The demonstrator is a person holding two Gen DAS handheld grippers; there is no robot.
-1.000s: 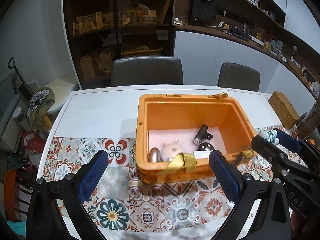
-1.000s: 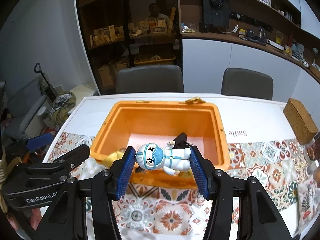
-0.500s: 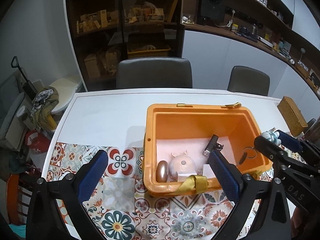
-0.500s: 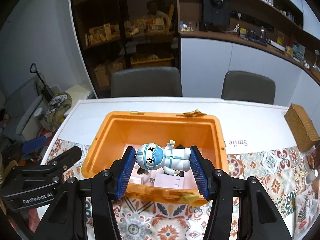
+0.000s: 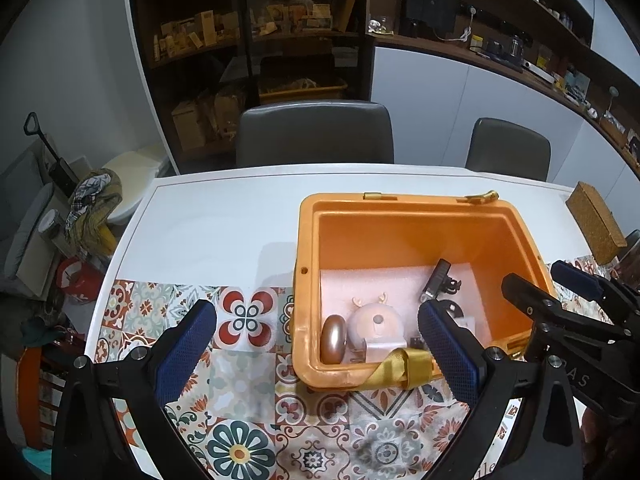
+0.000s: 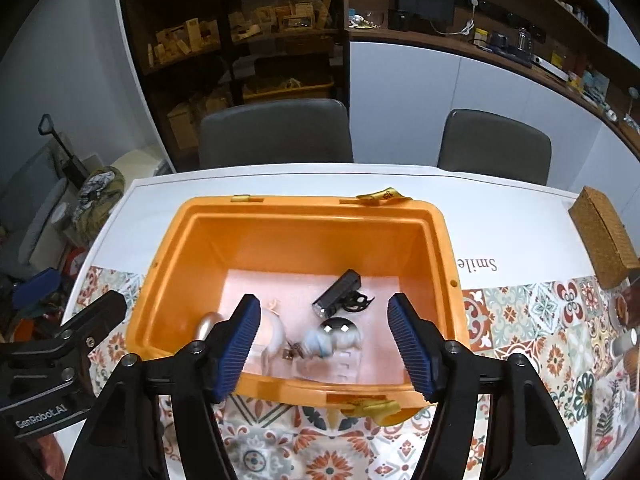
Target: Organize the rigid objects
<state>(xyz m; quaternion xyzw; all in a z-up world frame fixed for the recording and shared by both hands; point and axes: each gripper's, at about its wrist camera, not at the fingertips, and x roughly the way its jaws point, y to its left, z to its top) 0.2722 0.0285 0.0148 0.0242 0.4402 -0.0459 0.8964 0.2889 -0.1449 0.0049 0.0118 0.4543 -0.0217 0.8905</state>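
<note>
Our right gripper, jaws opening with nothing pressed between the pads, hangs over the near edge of the orange plastic storage box; the small white-and-blue astronaut figurine shows blurred inside the box, below and between the pads, among a black bike light and a round pink deer-faced gadget. Our left gripper is spread wide and empty, at the box's near left corner. We judge the figurine's drop is finished, so the right hand must next lift clear.
</note>
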